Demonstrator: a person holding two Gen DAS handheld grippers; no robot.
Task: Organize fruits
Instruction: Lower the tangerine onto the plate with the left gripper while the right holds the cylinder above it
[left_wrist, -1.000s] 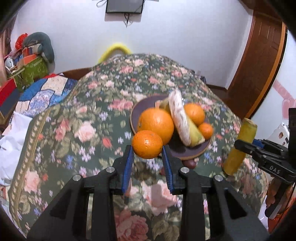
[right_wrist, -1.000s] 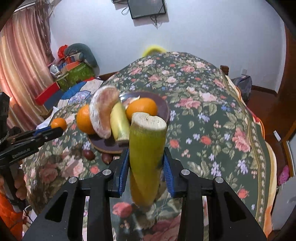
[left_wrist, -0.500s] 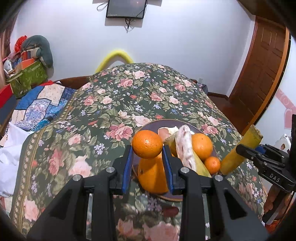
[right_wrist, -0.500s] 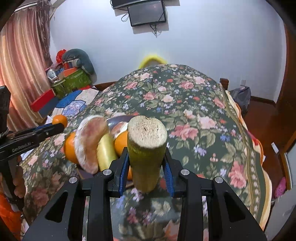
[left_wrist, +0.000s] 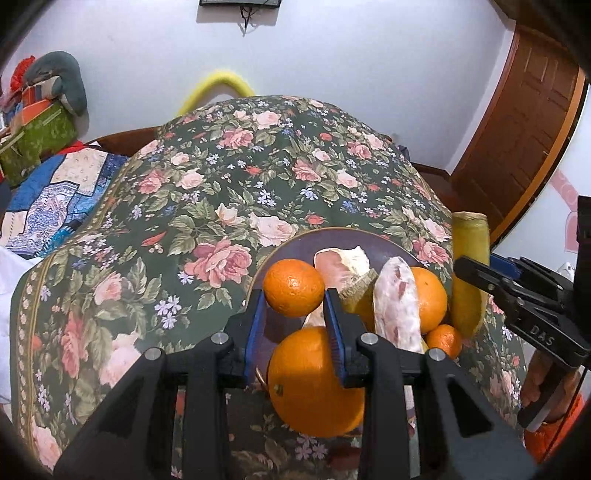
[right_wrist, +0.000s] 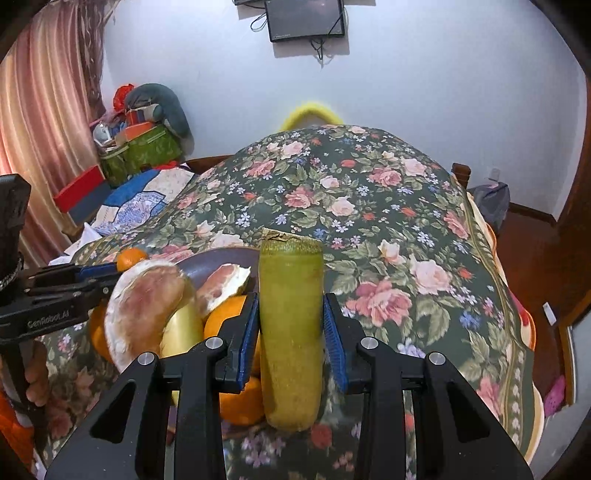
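My left gripper (left_wrist: 294, 295) is shut on a small orange (left_wrist: 293, 287) and holds it over the near left part of a dark purple plate (left_wrist: 343, 238). The plate holds a big orange (left_wrist: 314, 384), another orange (left_wrist: 428, 295), a tiny orange (left_wrist: 445, 339), peeled pomelo pieces (left_wrist: 395, 302) and a yellow-green stalk piece. My right gripper (right_wrist: 291, 314) is shut on a thick yellow-green stalk (right_wrist: 291, 325), held upright just right of the plate (right_wrist: 218, 260). This stalk also shows in the left wrist view (left_wrist: 469, 266).
The plate sits on a table under a dark green floral cloth (left_wrist: 221, 177). A quilt and boxes (left_wrist: 40, 129) lie at the far left. A wooden door (left_wrist: 517, 140) stands at the right. Dark small fruits lie on the cloth near the plate's front edge.
Both grippers moved forward over the table with their loads. The small orange now hangs over the plate's near left part. The stalk has come closer to the plate's right side.
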